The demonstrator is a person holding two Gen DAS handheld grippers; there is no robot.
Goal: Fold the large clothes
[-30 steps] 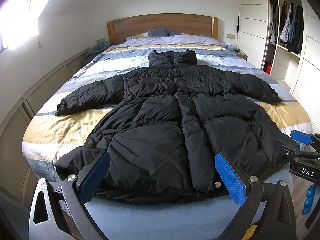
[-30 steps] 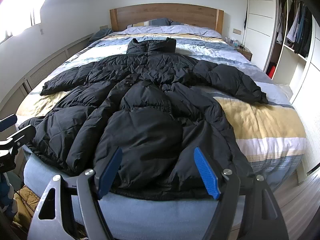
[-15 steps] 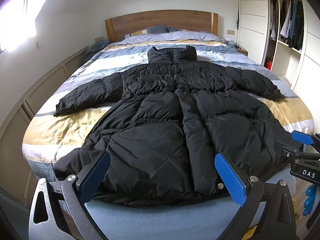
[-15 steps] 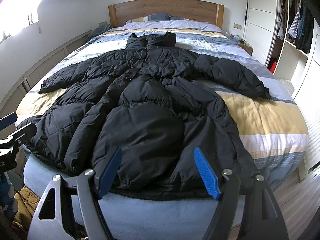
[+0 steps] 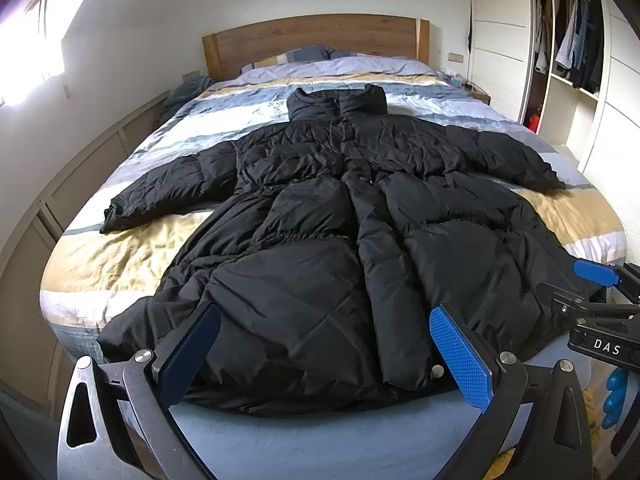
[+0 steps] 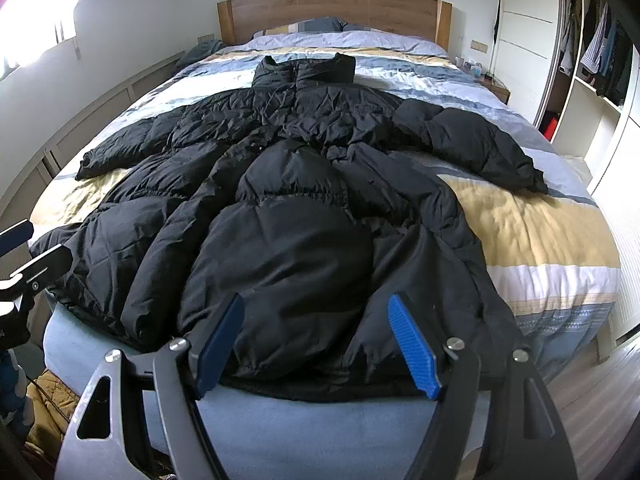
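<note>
A long black puffer coat (image 5: 320,248) is lying spread flat on the bed (image 5: 120,256), front side up, its collar pointing toward the wooden headboard (image 5: 316,36) and its hem hanging at the foot edge, farthest from that headboard. Both sleeves are stretching out sideways across the striped duvet, one toward the window wall, the other toward the open wardrobe (image 5: 572,52) beside the headboard's far corner. The left gripper (image 5: 324,356) is hovering just off the foot of the bed, opposite the headboard, with its blue-padded fingers (image 5: 460,356) released wide and framing the hem without touching it. The right gripper (image 6: 316,344) is hanging at the same foot edge, its fingers (image 6: 412,344) likewise spread apart and grasping nothing, the coat's hem lying between and beyond them. In the left wrist view the right gripper is showing at the frame's side, near the hem's corner; pillows (image 6: 320,26) are resting against the headboard
</note>
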